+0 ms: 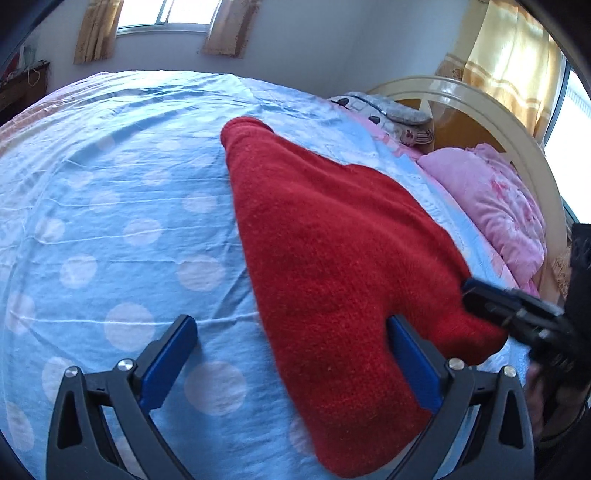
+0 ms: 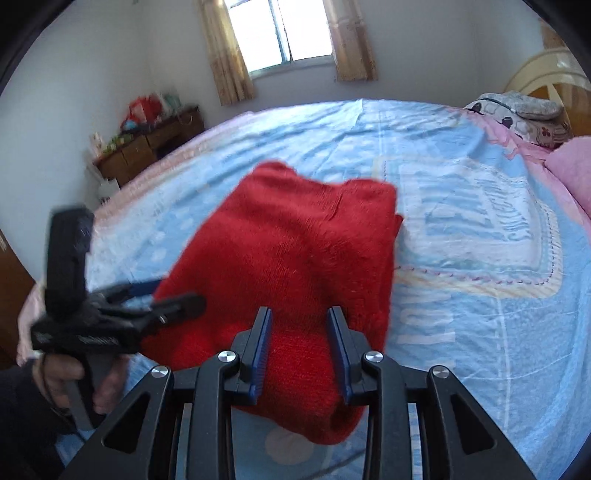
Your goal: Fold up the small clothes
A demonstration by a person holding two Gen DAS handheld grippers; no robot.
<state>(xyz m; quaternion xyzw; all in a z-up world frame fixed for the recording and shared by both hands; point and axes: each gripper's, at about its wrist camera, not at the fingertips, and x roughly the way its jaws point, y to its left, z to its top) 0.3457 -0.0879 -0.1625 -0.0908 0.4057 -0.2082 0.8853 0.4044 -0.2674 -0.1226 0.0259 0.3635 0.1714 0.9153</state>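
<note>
On the bed (image 1: 110, 206), your left tongs (image 1: 291, 354) gape beside the red sweater (image 1: 332, 258); your right tongs (image 2: 300, 350) stand parted over it

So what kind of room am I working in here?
A home bedroom, most likely: the red knit garment lies on a bed with a blue dotted sheet, a curved headboard and pink pillow at one end, a curtained window behind.

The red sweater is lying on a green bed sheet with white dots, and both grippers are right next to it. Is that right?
Not quite. The sheet is light blue with white dots, not green; the left wrist view shows it plainly. The rest holds: the red sweater lies on it, with the left hand-held gripper and right hand-held gripper right by it.
</note>
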